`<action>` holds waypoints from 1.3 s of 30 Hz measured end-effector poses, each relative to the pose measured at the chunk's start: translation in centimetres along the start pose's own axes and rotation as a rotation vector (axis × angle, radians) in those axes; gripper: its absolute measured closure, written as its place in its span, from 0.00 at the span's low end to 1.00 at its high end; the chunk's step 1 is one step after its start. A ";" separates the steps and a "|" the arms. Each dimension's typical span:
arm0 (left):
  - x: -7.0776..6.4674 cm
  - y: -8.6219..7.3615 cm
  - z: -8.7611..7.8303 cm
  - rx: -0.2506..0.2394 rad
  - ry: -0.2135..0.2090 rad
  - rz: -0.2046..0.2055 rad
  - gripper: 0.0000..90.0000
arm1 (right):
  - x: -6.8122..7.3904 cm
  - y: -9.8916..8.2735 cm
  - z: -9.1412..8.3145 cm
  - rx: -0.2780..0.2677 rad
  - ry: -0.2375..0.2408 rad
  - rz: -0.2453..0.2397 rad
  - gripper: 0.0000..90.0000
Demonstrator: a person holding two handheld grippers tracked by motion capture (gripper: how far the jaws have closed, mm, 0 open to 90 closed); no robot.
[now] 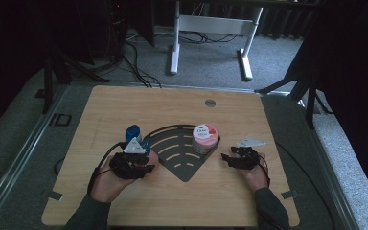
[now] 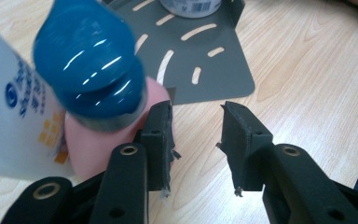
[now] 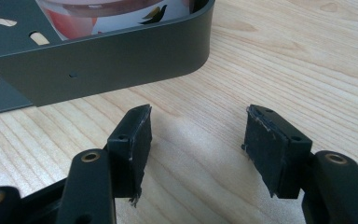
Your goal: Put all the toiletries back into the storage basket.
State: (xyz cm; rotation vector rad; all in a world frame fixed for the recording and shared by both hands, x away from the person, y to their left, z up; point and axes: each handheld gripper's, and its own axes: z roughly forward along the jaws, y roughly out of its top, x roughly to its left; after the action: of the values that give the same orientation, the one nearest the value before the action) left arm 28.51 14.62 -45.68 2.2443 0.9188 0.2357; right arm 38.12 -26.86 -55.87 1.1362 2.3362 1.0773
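Nearest the person, the left tongs (image 2: 196, 140) stand partly open over bare worktop (image 2: 307, 84), nothing between the pads. No earlier picture is there to hold this against. A bottle (image 2: 14, 116), white with a glossy blue cap (image 2: 91, 65), lies just outside the left-hand pad in the left gripper view, beside it and not between the jaws. A fingertip (image 2: 98, 140) of the person's hand presses in beneath the cap, against the outer face of that pad. Whether the bottle stands on the worktop or is held up by the hand I cannot tell.

In the high view the left tongs (image 1: 146, 165) sit at the left edge of the dark tray (image 1: 184, 167), with the bottle (image 1: 135, 136) just beyond them.

The right tongs (image 3: 196, 140) are open wider, empty, pads well apart over bare wood. Their tips point at the tray's rounded corner wall (image 3: 121, 60), near but apart from it. In the high view the right tongs (image 1: 227, 158) rest just right of the tray.

Farther off, a jar (image 1: 204, 138) with a pink lid stands inside the tray at its right corner, close behind that wall. It is near the right tongs and well apart from the left ones.
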 end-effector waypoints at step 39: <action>2.4 1.1 -1.8 -0.035 0.108 -0.071 0.63 | 0.0 0.0 0.0 0.000 0.001 0.003 0.45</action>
State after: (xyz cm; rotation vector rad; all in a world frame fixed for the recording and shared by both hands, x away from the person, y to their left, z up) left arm 30.13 16.65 -43.82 2.1801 1.0410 0.3404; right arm 38.17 -26.85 -55.86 1.1394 2.3364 1.0786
